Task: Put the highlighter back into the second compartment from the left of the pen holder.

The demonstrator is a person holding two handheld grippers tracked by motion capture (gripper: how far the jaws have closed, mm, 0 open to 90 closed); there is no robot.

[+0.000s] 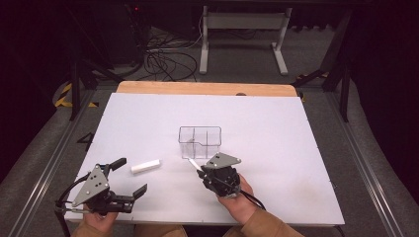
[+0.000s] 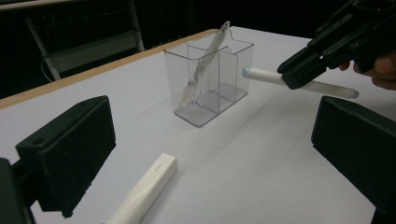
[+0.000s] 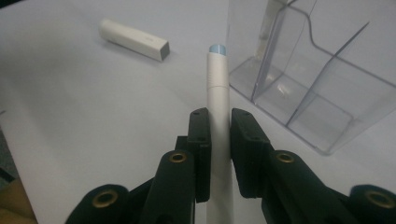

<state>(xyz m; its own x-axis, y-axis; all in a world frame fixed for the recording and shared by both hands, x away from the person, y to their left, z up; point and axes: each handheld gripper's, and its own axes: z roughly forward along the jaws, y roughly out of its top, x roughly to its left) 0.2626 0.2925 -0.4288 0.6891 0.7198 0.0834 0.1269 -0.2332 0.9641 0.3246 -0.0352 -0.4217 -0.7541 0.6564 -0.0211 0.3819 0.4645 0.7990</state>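
A clear plastic organizer (image 1: pixel 199 142) (image 2: pixel 233 65) (image 3: pixel 322 93) with several compartments stands mid-table, and a clear plastic utensil (image 2: pixel 201 70) leans inside it. My right gripper (image 1: pixel 200 173) (image 2: pixel 299 74) (image 3: pixel 219 128) is shut on a white pen with a light-blue tip (image 1: pixel 192 164) (image 2: pixel 264 75) (image 3: pixel 218 79). The pen is held just off the table and points toward the organizer's near side, without touching it. A white rectangular stick (image 1: pixel 146 166) (image 2: pixel 144 191) (image 3: pixel 134 38) lies flat on the board to the left. My left gripper (image 1: pixel 130 177) (image 2: pixel 212 144) is open, just short of that stick.
The white board (image 1: pixel 276 148) covers a wooden tabletop (image 1: pixel 207 88). Beyond the far edge, on the floor, are a white desk frame (image 1: pixel 242 34) and loose cables (image 1: pixel 168 59). Metal rails (image 1: pixel 368 177) run along both sides.
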